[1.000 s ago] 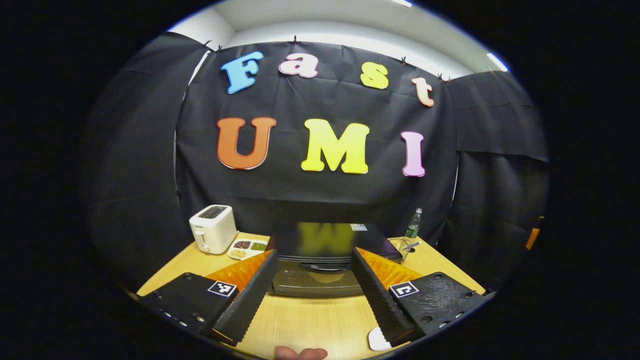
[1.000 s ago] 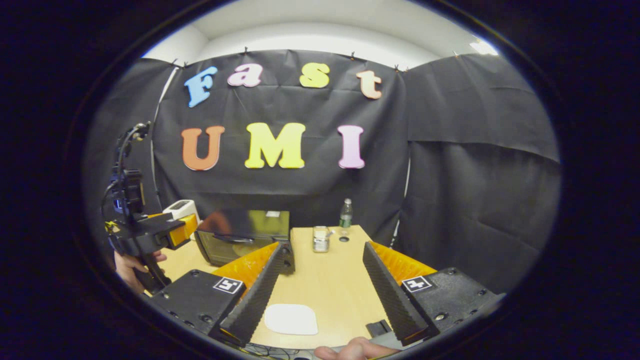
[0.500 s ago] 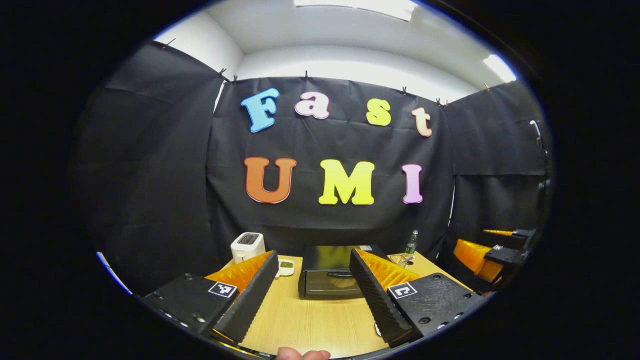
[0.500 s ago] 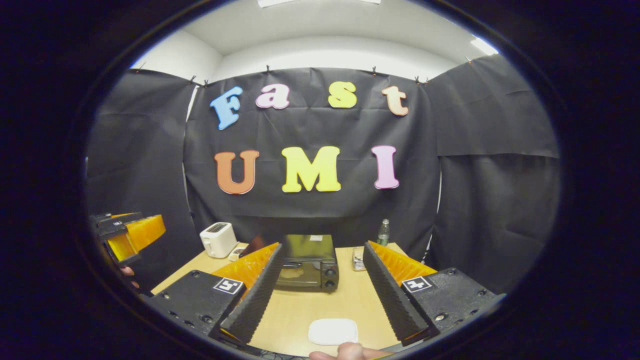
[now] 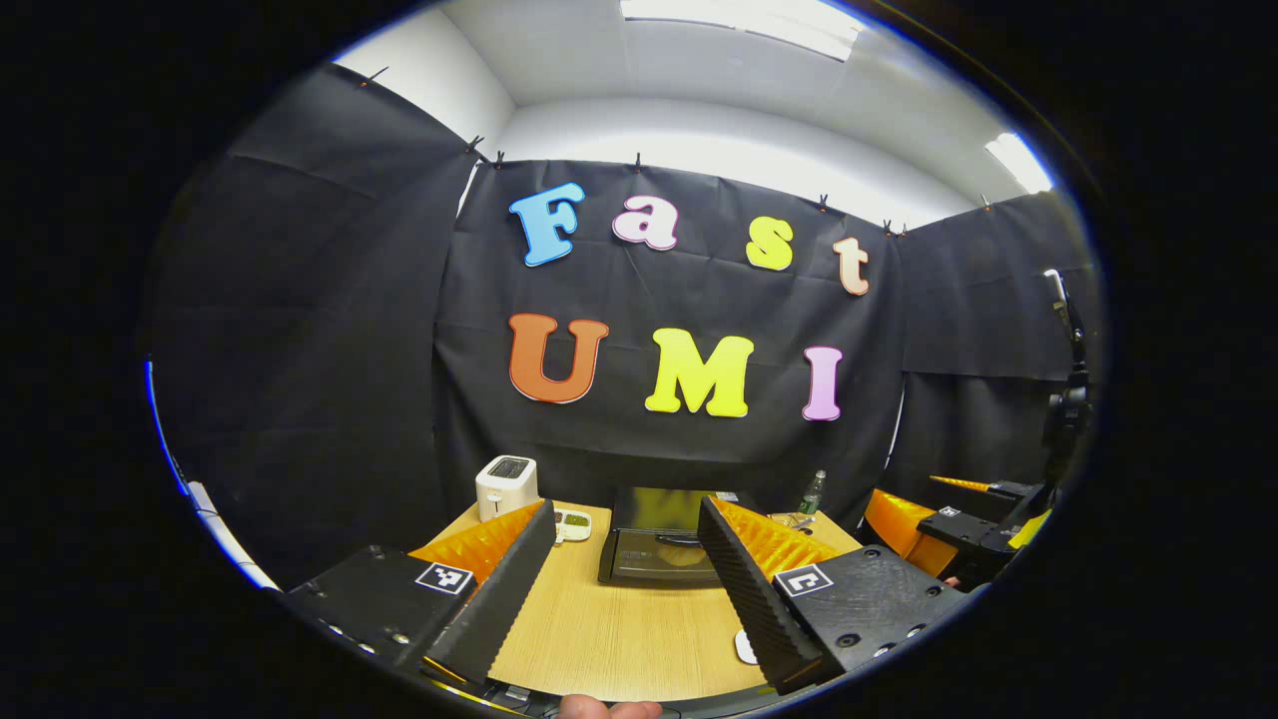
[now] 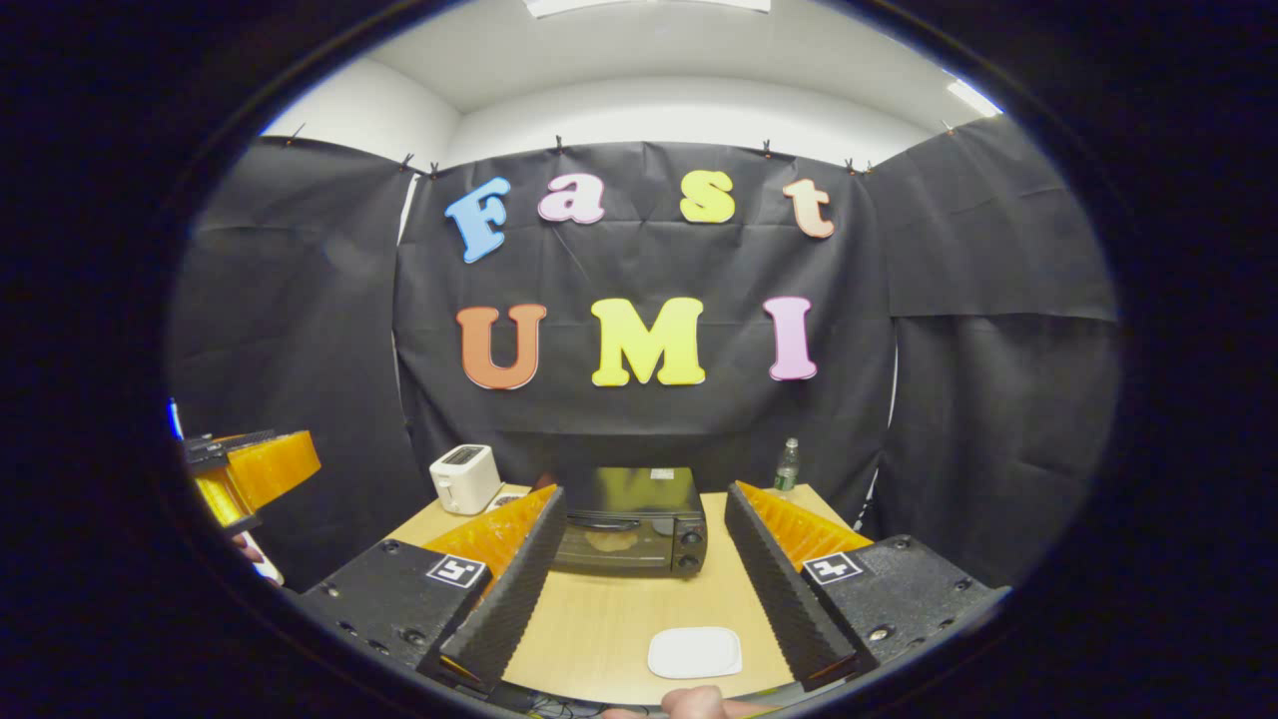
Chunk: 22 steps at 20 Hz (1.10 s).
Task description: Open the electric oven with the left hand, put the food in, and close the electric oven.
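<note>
Right gripper view: oven (image 6: 631, 519), door closed, sits beyond the spread, empty tongs (image 6: 639, 599).

Left tool (image 5: 624, 579) fingers spread wide, right tool (image 6: 639, 579) likewise, both empty

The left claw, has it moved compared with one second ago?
Yes. The left claw has pulled back from the oven, which looks smaller and farther now, with more bare table before it.

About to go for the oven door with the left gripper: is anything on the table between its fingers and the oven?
Nothing visible: bare table lies between the open left gripper and the oven.
</note>
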Available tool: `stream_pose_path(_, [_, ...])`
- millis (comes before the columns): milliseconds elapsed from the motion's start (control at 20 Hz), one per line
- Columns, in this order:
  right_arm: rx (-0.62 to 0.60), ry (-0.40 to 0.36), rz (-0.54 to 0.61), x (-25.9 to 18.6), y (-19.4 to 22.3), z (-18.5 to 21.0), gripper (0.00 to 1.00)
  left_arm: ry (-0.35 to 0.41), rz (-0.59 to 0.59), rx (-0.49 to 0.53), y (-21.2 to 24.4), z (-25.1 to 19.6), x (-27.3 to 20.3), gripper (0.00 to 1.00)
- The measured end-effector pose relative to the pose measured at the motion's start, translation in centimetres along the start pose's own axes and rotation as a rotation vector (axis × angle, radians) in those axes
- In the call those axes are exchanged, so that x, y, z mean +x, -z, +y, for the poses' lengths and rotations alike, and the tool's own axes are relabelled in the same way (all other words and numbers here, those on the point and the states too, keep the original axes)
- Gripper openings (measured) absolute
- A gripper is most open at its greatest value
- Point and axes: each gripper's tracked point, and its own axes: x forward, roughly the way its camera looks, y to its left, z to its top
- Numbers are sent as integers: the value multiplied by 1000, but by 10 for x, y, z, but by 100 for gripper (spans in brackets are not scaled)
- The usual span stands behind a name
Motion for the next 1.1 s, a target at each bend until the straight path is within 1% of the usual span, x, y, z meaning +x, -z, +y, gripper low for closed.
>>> stream_pose_path(50, [6, -5, 3, -1, 1, 2, 100, -4, 0, 4, 2, 1, -1, 94])
stream_pose_path(100, [5, -11, 8, -2, 3, 3, 96, -4, -6, 6, 2, -1, -1, 94])
stream_pose_path(150, [6, -14, 10, -3, 2, 3, 100, -7, -11, 6, 0, -3, -1, 94])
stream_pose_path(250, [-2, -21, 27, -1, 4, 2, 100, -6, -8, -1, 0, -7, 1, 94])
stream_pose_path(300, [-7, -23, 27, -1, 3, 1, 96, -3, -8, -7, -1, -9, 1, 94])
stream_pose_path(450, [-20, -24, 21, 3, -2, -4, 97, -18, -19, -11, -5, -10, 7, 94])
stream_pose_path(550, [-8, -29, 14, 7, -4, -5, 97, -8, -22, -7, -4, -17, 9, 94])
stream_pose_path(600, [-6, -32, 16, 9, -3, -4, 100, -6, -23, 0, -5, -18, 10, 94])
stream_pose_path(650, [-5, -36, 15, 12, -3, -3, 100, -7, -20, 8, -3, -18, 12, 94])
stream_pose_path(750, [-3, -46, 17, 15, -3, 0, 96, -9, -17, 21, -3, -19, 15, 94])
stream_pose_path(1100, [-8, -68, 0, 23, -11, 5, 100, -22, -15, 11, -6, -17, 19, 94])
